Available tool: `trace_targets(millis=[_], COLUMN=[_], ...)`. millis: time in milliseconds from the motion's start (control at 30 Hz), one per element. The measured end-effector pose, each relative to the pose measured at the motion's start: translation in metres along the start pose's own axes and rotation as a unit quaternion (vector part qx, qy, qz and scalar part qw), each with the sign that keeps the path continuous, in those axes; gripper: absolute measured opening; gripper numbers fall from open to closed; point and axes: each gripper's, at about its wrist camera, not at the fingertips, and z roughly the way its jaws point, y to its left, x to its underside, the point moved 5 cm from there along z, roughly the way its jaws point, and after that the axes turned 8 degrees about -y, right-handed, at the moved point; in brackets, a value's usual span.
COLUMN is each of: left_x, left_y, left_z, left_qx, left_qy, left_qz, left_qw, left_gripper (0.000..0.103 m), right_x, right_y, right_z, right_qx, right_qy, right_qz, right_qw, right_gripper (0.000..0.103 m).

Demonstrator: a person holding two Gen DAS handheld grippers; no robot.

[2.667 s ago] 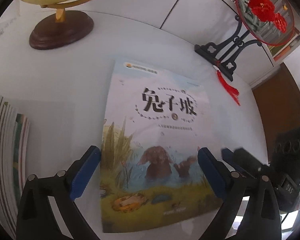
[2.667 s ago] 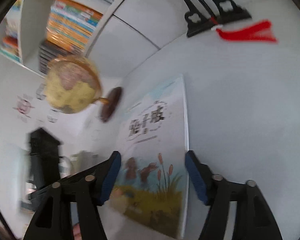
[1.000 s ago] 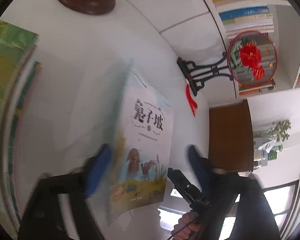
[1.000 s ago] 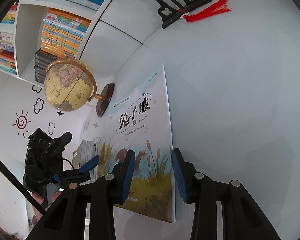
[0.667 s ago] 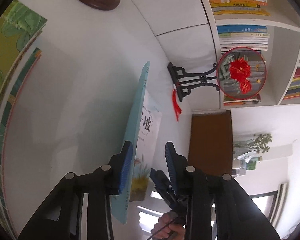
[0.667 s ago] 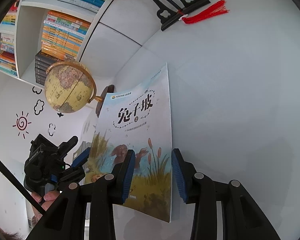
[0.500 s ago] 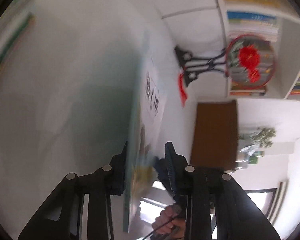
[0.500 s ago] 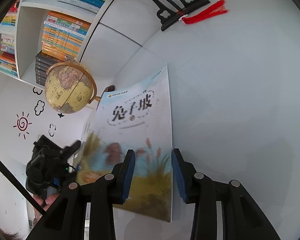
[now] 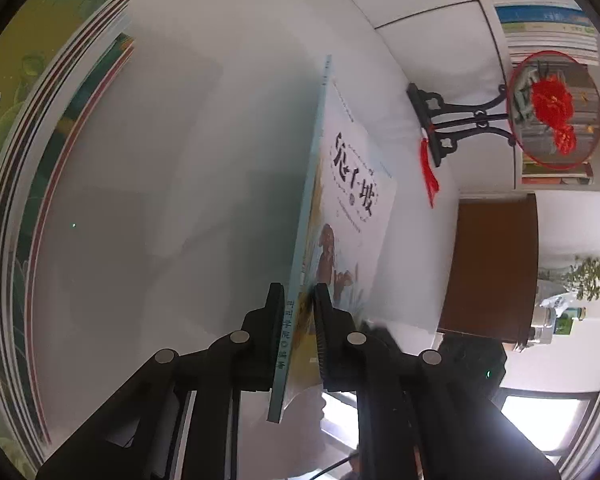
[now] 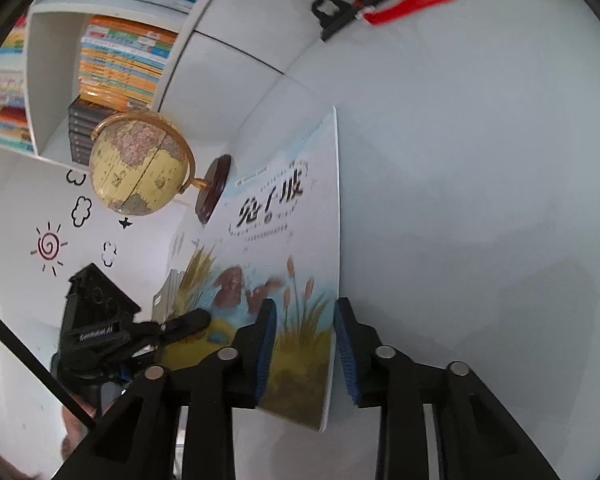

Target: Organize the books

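Note:
A thin picture book with a bear and reeds on its cover stands tilted up on its long edge on the white table. My left gripper is shut on its spine edge near the bottom corner. It also shows in the right wrist view, where my right gripper is partly open, its blue pads either side of the book's other long edge without closing on it. A stack of books lies flat at the left.
A globe on a brown base stands at the table's back. A black stand with a red-flower fan and red tassel is at the back right. Bookshelves line the wall. A brown cabinet is beyond the table.
The book went from lying flat to tilted up on edge. My left gripper turned sideways and closed on its spine edge; my right gripper narrowed around the opposite edge.

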Motion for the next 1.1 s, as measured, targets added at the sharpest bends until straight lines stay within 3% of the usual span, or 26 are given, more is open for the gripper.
trace_targets(millis=[133, 200, 400, 500, 633, 733, 867, 900, 967, 1000, 1033, 1100], left_x=[0.005, 0.005, 0.006, 0.008, 0.01, 0.009, 0.011, 0.012, 0.013, 0.013, 0.013, 0.012], left_y=[-0.002, -0.002, -0.006, -0.008, -0.006, -0.003, -0.002, -0.003, -0.002, -0.002, -0.002, -0.002], left_z=[0.0, -0.002, -0.001, 0.001, 0.003, 0.007, 0.013, 0.015, 0.02, 0.022, 0.023, 0.024], left_qx=[0.016, 0.037, 0.034, 0.035, 0.032, 0.021, 0.009, 0.006, -0.006, -0.003, -0.001, -0.006], left_qy=[0.017, 0.024, 0.03, 0.033, 0.035, 0.033, 0.037, 0.036, 0.034, 0.033, 0.035, 0.035], left_qz=[-0.021, -0.05, -0.054, -0.054, -0.055, -0.052, -0.041, -0.035, -0.027, -0.028, -0.03, -0.025], left_qw=[0.9995, 0.9978, 0.9975, 0.9974, 0.9974, 0.9979, 0.9984, 0.9987, 0.999, 0.9991, 0.9989, 0.999], left_gripper=[0.011, 0.011, 0.011, 0.011, 0.011, 0.011, 0.011, 0.011, 0.011, 0.011, 0.011, 0.011], right_x=[0.02, 0.027, 0.058, 0.077, 0.066, 0.061, 0.055, 0.052, 0.046, 0.043, 0.04, 0.037], right_y=[0.009, 0.011, 0.006, 0.009, 0.015, 0.012, 0.003, 0.003, 0.008, 0.01, 0.011, 0.007], right_z=[-0.008, -0.011, -0.017, -0.012, 0.0, 0.008, -0.005, -0.01, -0.011, -0.008, -0.008, -0.003], right_qx=[0.001, 0.009, -0.008, -0.045, -0.072, -0.098, -0.11, -0.103, -0.066, -0.04, -0.032, -0.011], right_qy=[0.03, 0.033, 0.077, 0.092, 0.042, 0.01, -0.088, -0.118, -0.125, -0.119, -0.121, -0.12], right_qz=[-0.004, -0.009, 0.065, 0.091, 0.121, 0.171, 0.22, 0.207, 0.164, 0.138, 0.119, 0.098], right_qw=[1.0, 0.999, 0.995, 0.991, 0.989, 0.98, 0.965, 0.966, 0.976, 0.982, 0.985, 0.988], right_gripper=[0.048, 0.049, 0.05, 0.049, 0.049, 0.049, 0.049, 0.049, 0.042, 0.035, 0.022, 0.01])
